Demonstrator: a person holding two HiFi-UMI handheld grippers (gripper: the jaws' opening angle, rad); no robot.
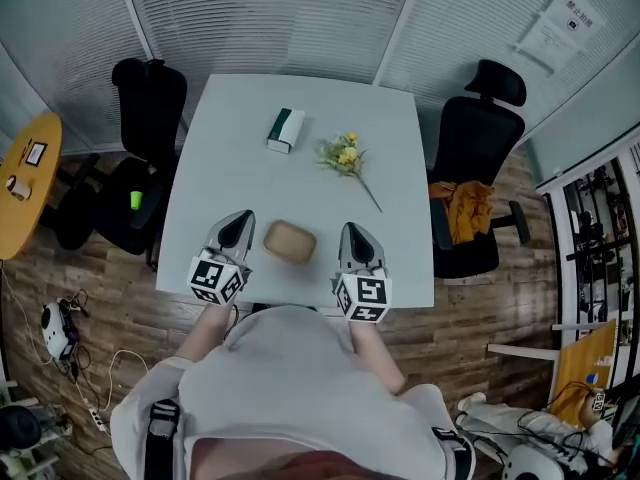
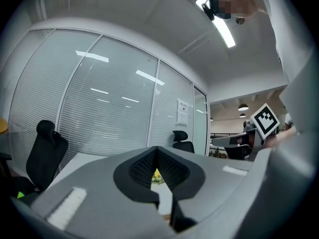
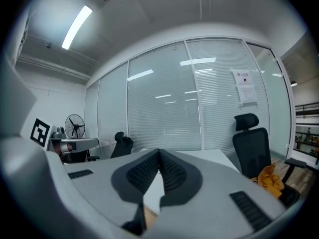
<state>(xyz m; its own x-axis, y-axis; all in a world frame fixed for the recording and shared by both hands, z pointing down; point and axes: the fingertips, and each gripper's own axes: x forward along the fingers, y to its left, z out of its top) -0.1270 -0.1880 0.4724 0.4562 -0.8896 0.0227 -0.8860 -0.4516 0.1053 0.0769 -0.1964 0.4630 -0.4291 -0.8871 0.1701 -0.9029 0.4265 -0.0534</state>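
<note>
Nearest the lens, the person's pale shirt point(image 1: 290, 388) fills the lower head view, both forearms reaching to the near edge of a white table point(image 1: 230, 168). Left gripper point(image 1: 240, 216) and right gripper point(image 1: 352, 229) hover over that edge, well apart, each with a marker cube at its rear. A tan tray point(image 1: 290, 241) lies flat on the table between them, near both and touching neither. In the left gripper view the left gripper point(image 2: 157, 151) has its ribbed pads pressed together at the tips, with nothing pinched; a sprig of yellow flowers point(image 2: 156, 175) shows through the small gap beneath. In the right gripper view the right gripper point(image 3: 159, 152) is likewise closed tip to tip and empty. Farther along the table lie the flowers point(image 1: 345, 155), right of centre, and a green-and-white box point(image 1: 285, 130), left of them and apart. Black office chairs stand to the left point(image 1: 150, 108) and right point(image 1: 480, 138); an orange cloth point(image 1: 462, 208) lies on the right one. A round yellow table point(image 1: 28, 178) sits at far left
</note>
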